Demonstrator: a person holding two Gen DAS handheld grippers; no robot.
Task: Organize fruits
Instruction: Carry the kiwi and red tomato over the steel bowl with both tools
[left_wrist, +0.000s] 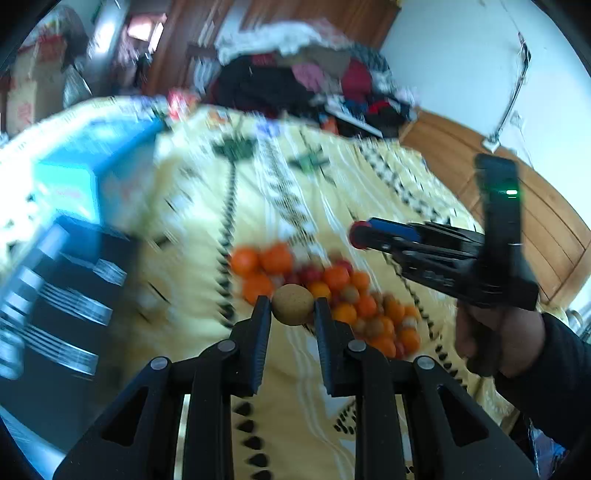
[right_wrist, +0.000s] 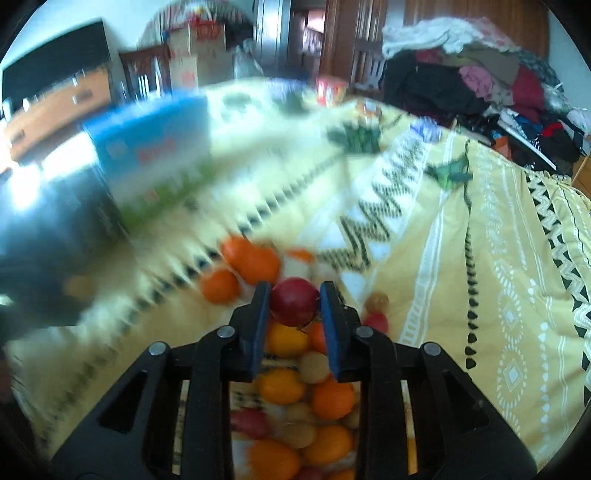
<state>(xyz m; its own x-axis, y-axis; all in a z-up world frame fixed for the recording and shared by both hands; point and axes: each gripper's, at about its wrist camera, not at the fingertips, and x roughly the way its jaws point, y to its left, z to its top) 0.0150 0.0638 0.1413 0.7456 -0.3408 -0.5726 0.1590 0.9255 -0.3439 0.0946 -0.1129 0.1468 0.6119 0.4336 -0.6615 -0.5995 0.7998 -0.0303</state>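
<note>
While both views smear with motion blur, you can see each tool carrying one piece of fruit above the yellow patterned bedspread. Your left gripper has its black fingers closed to a narrow gap on a small round tan fruit with a rough, matte skin, pinched right at the tips so the fruit sits clear of the heap. Your right gripper has its blue-padded fingers closed the same way around a dark red, glossy round fruit, likewise held at the fingertips. The mixed pile of oranges, small red fruits and tan fruits lies on the bedspread just beyond the left tool and directly under the right one, so both pieces appear lifted off it. To the far left stands a light blue cardboard box, with a dark container nearer on that side; I judge one of these to be a sorting destination, though nothing confirms which. Taking one kind in each gripper looks like a way to separate fruit by type.
</note>
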